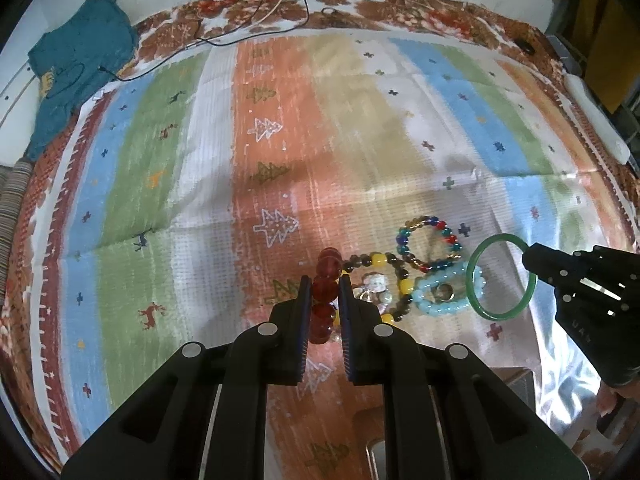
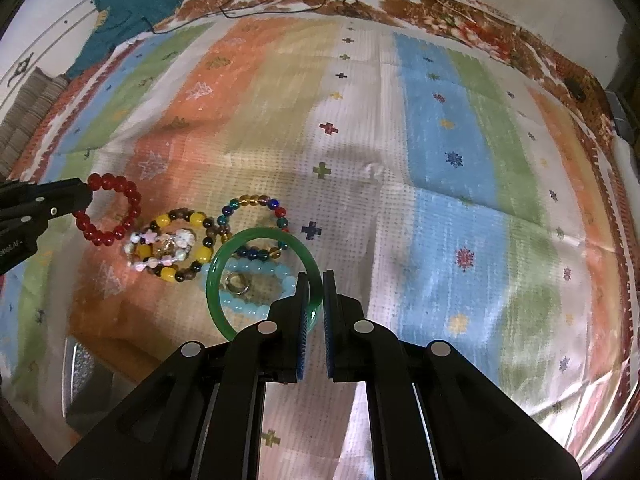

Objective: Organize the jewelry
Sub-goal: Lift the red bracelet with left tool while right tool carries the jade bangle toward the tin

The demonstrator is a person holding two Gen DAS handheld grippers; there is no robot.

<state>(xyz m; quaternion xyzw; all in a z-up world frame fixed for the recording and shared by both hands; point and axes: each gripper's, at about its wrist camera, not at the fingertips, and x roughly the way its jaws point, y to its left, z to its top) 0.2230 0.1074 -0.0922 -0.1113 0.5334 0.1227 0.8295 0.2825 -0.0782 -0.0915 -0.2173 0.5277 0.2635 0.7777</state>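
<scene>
Ahead of my left claw [image 1: 325, 300] the striped cloth [image 1: 280, 128] lies open all the way to the cables [image 1: 224, 36] and teal garment [image 1: 80, 64] at the far edge; its left side is free too. To its right the bracelet pile [image 1: 420, 276] blocks the way, crowded between both claws. My right claw [image 2: 316, 304] has bare cloth ahead and to its right. On its left sit the pile and the left claw, close together, leaving little room to pass.

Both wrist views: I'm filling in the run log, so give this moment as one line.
left tongs: shut on red bead bracelet | right tongs: shut on green bangle | other bracelets: on cloth
</scene>
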